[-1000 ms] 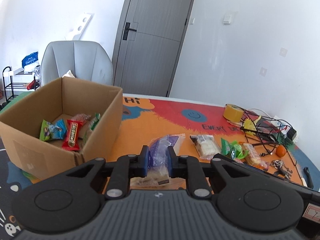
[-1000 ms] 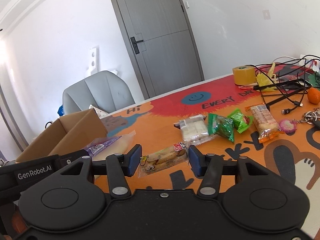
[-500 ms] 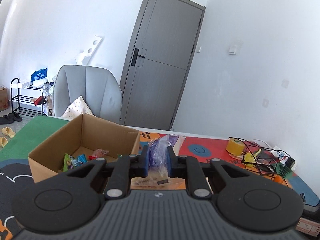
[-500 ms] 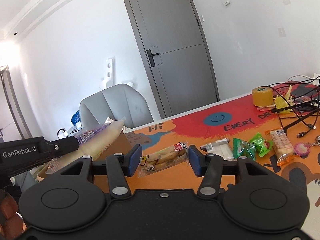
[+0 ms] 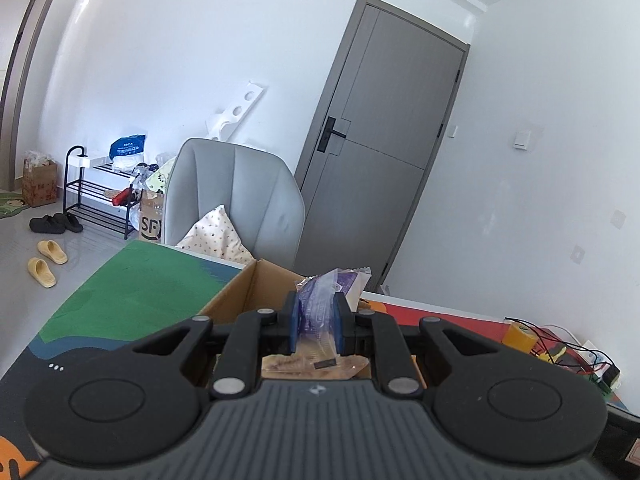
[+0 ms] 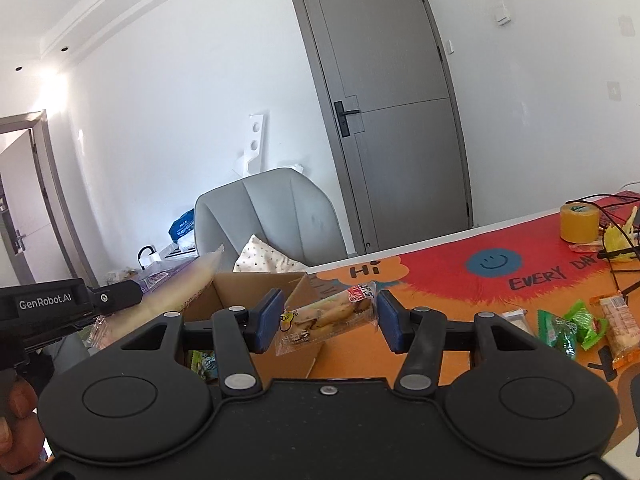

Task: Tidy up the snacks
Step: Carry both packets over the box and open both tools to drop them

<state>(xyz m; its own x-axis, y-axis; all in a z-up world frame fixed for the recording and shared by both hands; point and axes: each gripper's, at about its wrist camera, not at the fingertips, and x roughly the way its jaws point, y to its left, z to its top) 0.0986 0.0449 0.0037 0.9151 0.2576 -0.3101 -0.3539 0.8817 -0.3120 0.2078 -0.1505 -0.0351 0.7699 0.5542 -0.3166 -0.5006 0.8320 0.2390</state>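
Note:
My left gripper [image 5: 316, 320] is shut on a clear packet with purple print [image 5: 340, 280], which stands up between the blue pads. It hangs over the near part of the open cardboard box [image 5: 248, 288]. My right gripper [image 6: 328, 320] is shut on a clear pastry pack with a red label [image 6: 320, 314], held crosswise above the box's right wall [image 6: 256, 284]. In the right wrist view the left gripper's finger [image 6: 116, 294] reaches in from the left with its pale packet [image 6: 188, 284] over the box. A green packet [image 6: 202, 362] shows inside the box.
Several snack packets [image 6: 568, 328] lie on the orange mat [image 6: 460, 320] to the right. A roll of yellow tape [image 6: 578, 222] and black cables [image 6: 616, 240] sit at the far right. A grey chair [image 5: 236, 200] with a cushion stands behind the box, before a grey door [image 5: 380, 152].
Both grippers rose and swung left toward the box, each carrying its packet. The box went from the left of the left wrist view to under the gripper. Neither grip changed.

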